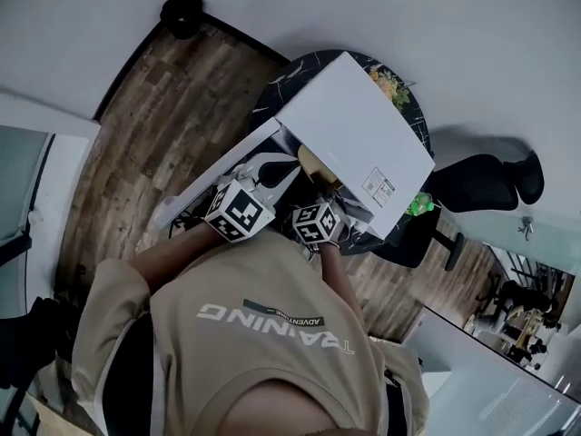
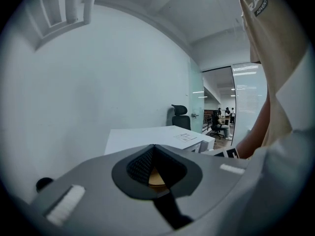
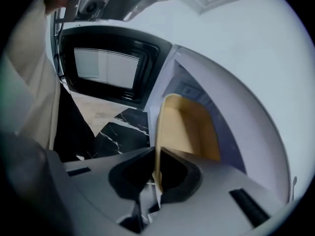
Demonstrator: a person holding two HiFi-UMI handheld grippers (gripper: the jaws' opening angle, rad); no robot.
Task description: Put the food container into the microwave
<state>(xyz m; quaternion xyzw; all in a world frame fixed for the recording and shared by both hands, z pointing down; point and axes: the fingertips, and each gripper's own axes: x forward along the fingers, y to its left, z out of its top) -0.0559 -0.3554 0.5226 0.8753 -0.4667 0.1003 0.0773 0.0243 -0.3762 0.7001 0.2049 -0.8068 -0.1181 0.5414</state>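
A white microwave [image 1: 363, 143] stands on a round black marble table [image 1: 419, 121], its door [image 1: 213, 184] swung open to the left. The tan food container [image 1: 313, 163] is at the mouth of the oven; in the right gripper view it [image 3: 189, 127] sits just inside the cavity beside the windowed door [image 3: 106, 68]. My right gripper [image 3: 156, 163] is shut on its near rim. My left gripper [image 2: 154, 156] looks over the microwave's top [image 2: 157, 134] and is shut on a tan edge, apparently the same container. Both marker cubes [image 1: 238, 212] show close together in front of the opening.
A plate of food [image 1: 390, 84] lies behind the microwave, and a green object [image 1: 419, 204] sits at the table's right edge. A black office chair [image 1: 490, 180] stands to the right by the wall. Wood floor [image 1: 172, 107] lies to the left.
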